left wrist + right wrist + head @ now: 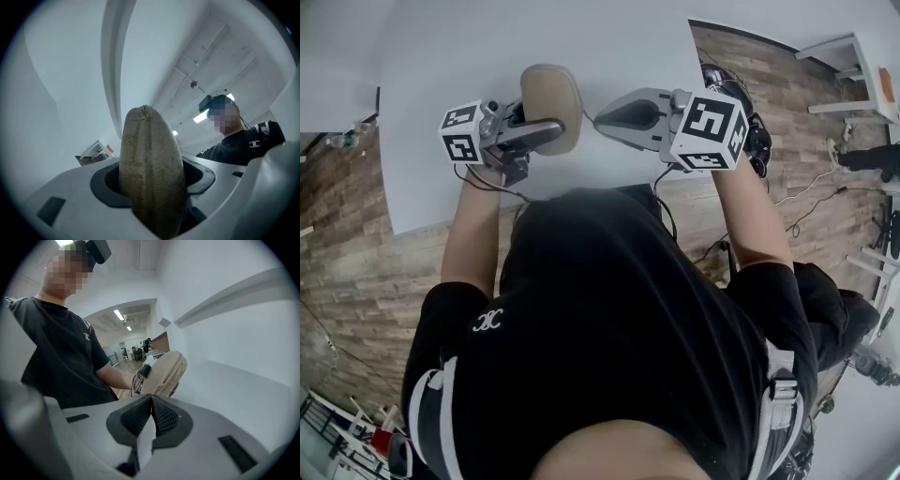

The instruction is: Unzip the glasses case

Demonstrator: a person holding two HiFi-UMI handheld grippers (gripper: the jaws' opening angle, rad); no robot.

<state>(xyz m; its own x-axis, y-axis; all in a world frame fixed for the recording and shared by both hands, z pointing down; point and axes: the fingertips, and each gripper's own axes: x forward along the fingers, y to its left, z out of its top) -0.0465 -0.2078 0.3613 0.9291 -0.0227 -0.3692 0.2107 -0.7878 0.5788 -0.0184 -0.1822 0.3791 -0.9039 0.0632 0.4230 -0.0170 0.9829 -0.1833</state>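
A tan fabric glasses case [551,98] is held up over the white table [450,56], and my left gripper [546,133] is shut on its lower half. In the left gripper view the case [149,159] stands upright between the dark pads [105,187], its seam end at the top. My right gripper [598,119] points left at the case's right edge and stops just short of it. The right gripper view shows its pads [161,416] pressed together with nothing visible between them, and the case [165,371] lies just beyond the tips.
The table's near edge [581,192] runs in front of the person's black shirt. Right of the table, on the wood floor, are a dark object with cables [727,80] and a white shelf unit [853,66].
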